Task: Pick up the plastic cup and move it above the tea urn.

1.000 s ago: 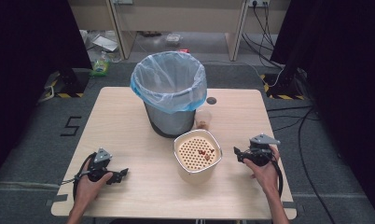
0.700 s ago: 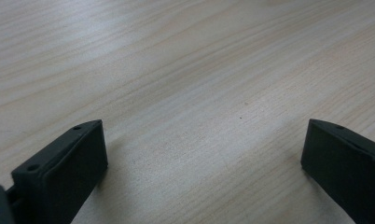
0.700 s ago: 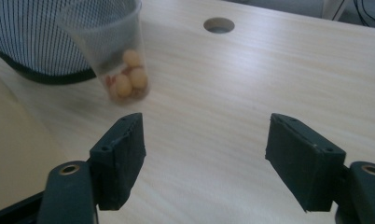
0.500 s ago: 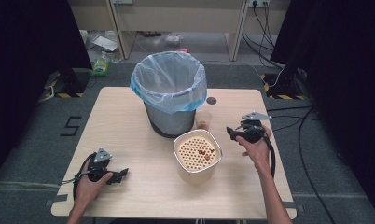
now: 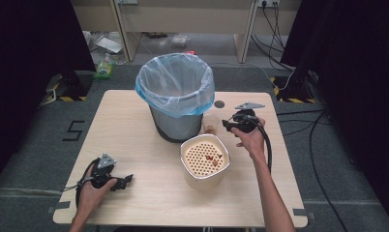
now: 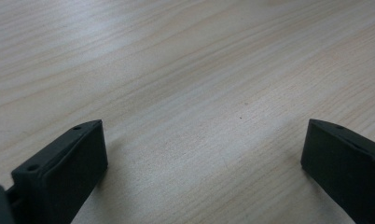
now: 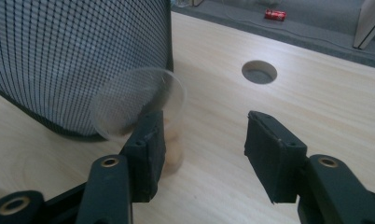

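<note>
Here the right gripper [image 7: 202, 140], jaws half-closed and just narrowing on nothing, noses at the clear plastic cup [image 7: 143, 109] beside the mesh bin [image 7: 73, 56] (left gripper [image 5: 120, 181] idle, open): it may knock the cup over.

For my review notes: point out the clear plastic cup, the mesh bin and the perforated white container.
clear plastic cup [image 7: 143, 100], right gripper view, on its rim opening.
mesh bin [image 5: 175, 123], high view, on its grey wall.
perforated white container [image 5: 198, 159], high view, on its holed insert.

Only readable thing is a "5" marked on the floor [image 5: 74, 130], left of the table [image 5: 129, 121].
</note>
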### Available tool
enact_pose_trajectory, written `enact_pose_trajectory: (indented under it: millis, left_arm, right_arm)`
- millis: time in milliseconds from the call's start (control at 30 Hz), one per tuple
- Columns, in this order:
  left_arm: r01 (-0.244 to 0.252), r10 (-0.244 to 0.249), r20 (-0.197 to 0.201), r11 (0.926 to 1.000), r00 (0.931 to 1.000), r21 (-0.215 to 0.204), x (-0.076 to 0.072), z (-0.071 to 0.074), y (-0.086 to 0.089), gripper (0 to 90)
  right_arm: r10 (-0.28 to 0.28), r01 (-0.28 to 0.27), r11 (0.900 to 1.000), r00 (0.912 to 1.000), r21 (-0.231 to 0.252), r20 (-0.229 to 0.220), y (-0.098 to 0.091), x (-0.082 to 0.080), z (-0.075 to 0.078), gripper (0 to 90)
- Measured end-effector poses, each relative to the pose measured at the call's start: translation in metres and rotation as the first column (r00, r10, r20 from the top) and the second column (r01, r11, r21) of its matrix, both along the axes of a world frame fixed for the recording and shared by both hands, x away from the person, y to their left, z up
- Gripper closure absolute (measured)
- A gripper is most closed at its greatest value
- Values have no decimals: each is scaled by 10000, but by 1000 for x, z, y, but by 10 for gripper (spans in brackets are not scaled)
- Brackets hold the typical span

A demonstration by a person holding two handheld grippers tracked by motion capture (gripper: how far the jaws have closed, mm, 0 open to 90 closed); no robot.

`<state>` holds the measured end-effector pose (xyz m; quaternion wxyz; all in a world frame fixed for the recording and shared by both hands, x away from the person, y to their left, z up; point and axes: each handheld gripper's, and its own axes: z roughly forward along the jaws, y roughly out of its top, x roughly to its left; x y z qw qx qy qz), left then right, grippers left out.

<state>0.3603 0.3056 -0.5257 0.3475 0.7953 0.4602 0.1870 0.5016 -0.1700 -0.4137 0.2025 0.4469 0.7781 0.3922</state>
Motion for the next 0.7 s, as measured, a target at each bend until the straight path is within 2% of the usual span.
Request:
enact_pose_trajectory:
  millis: [300,400,700]
  left_arm:
    - [1,-1,0,10000,10000,1,0,0,0,0]
    - [0,0,0,10000,10000,0,0,0,0,0]
    - [-1,1,1,10000,10000,-2,0,0,0,0]
  right_arm:
    - [285,-290,9993,9994,-245,-200,21,16,1,587]
    - [325,-344,9986,9983,-391,-479,27,24,-5,626]
    - [405,-479,9959,9946,-770,-951,37,38,-14,671]
